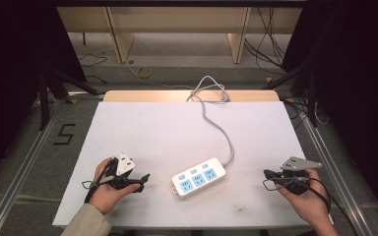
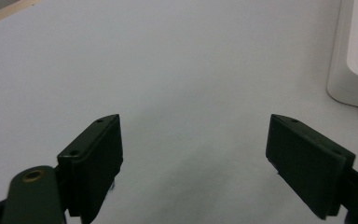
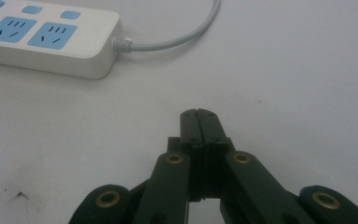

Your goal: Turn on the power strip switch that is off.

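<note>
The left tool [image 1: 139,181] has its black jaws spread wide over bare white worktop [image 1: 142,128]; the right tool [image 1: 269,174] has its jaws pressed together, holding nothing. Both rest near the front edge, so this looks like the start, before any approach. Between them, apart from both, lies a white three-socket power strip with blue faces [image 1: 199,177], its grey cord [image 1: 216,125] trailing off the far edge. Any next move probably means reaching inward to it.

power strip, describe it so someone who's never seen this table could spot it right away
On the white table, look near the front edge, between the two hand-held grippers. The power strip is a white bar with three blue sockets, blue switches beside them, and a grey cord running to the far edge.
</note>
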A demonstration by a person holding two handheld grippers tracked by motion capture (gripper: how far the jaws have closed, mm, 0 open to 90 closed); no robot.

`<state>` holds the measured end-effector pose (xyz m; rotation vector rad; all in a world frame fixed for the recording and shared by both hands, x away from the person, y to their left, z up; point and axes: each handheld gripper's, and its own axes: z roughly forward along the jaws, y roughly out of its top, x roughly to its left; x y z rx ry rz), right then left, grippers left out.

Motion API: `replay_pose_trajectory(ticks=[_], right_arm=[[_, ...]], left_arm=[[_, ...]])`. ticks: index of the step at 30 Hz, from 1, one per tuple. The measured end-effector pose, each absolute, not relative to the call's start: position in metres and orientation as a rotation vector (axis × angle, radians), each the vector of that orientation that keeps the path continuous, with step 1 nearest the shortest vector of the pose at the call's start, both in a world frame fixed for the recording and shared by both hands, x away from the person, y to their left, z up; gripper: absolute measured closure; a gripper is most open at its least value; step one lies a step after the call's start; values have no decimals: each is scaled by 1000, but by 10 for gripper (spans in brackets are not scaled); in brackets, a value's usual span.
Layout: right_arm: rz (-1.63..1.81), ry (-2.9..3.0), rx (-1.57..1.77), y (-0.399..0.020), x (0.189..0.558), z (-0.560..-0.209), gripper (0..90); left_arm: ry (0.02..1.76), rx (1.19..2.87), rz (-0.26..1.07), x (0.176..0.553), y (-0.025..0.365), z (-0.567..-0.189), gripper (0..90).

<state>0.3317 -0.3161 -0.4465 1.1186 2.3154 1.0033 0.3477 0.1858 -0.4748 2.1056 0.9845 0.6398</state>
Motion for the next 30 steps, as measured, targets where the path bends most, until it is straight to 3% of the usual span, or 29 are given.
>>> replay_pose_trajectory(ticks=[30], right_arm=[[874, 2475, 1078, -292, 342, -436, 900]], left_arm=[[973, 2109, 649, 349, 184, -474, 184]])
